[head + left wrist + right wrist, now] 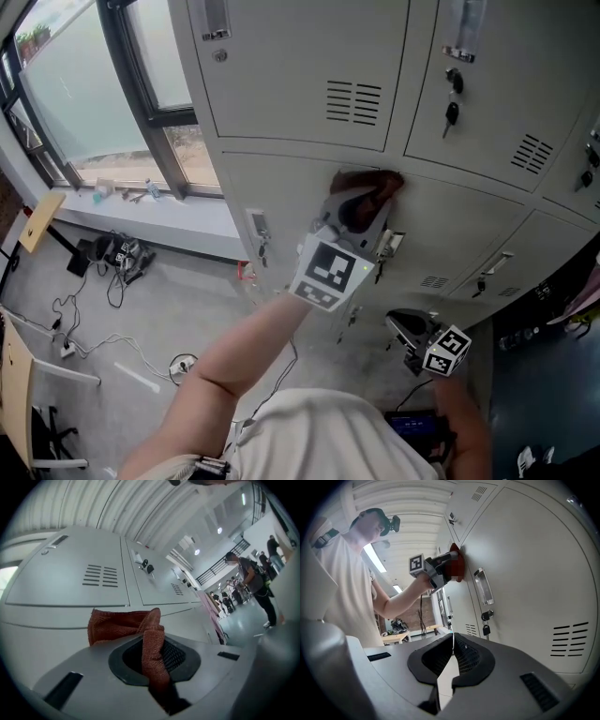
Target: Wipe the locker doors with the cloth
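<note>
A person standing at a bank of grey lockers is holding the left gripper [361, 211] up to a locker door [281, 192]. Its jaws are clamping a rust-red cloth [373, 185] and pressing the bunched fabric against the door's upper edge. The right gripper [410, 330] is hanging lower, at about five o'clock from the left one, its jaws meeting tip to tip and gripping nothing.

Daylight is coming through a large window [80, 94] while cables [114, 286] are lying across the grey floor [187, 300] beneath its sill [141, 204].
</note>
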